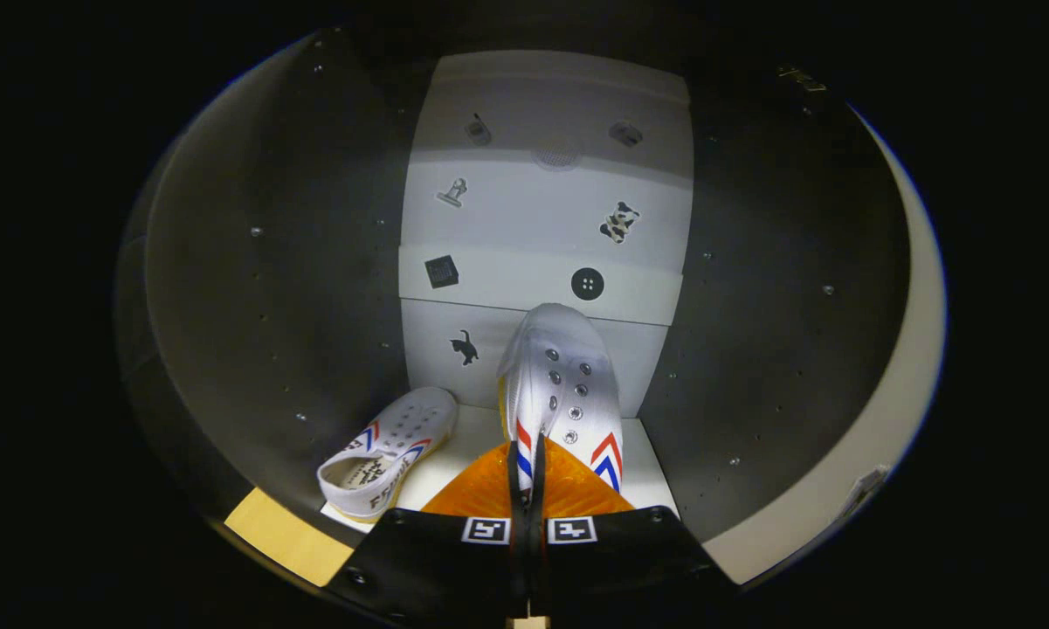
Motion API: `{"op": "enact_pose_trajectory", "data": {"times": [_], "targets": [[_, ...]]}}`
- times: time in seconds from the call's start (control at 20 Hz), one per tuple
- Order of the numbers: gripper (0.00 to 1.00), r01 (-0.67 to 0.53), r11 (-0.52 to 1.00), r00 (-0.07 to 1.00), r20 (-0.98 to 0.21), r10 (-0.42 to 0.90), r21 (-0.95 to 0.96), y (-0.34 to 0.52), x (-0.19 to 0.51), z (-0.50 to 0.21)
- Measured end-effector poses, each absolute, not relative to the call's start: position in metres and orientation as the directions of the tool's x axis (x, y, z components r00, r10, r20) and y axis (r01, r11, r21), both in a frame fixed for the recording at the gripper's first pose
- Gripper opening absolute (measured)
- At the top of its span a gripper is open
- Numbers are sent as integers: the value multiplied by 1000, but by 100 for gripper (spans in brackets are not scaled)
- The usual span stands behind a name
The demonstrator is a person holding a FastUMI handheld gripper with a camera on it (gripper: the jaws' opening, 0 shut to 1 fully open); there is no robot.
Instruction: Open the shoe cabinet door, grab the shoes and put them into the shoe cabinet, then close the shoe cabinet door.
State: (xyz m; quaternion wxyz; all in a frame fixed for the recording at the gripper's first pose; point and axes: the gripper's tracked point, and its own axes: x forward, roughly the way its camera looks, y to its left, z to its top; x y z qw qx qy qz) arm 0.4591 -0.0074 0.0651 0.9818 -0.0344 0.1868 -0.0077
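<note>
I am looking into the shoe cabinet, between its dark side walls toward the white back panel. My gripper is shut on a white canvas shoe with red and blue chevrons; both fingers pinch its heel edge. The shoe points toe-first toward the back panel, above the cabinet floor. A second matching white shoe lies on the floor to the left of the fingers, its opening facing me.
Small stickers and a black button dot the back panel. A pale wooden edge shows at the cabinet's front left. The light rim of the cabinet's right side curves beyond the dark right wall.
</note>
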Motion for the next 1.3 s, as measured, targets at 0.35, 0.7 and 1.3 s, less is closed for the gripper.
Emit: {"op": "enact_pose_trajectory", "data": {"times": [0.35, 0.7, 1.3], "targets": [[2, 2, 997, 892, -450, -38, -81, -16, 499, 19], [2, 10, 1000, 860, -510, -24, -29, -13, 510, -7], [29, 82, 997, 869, -489, -67, 9, -4, 497, -2]]}}
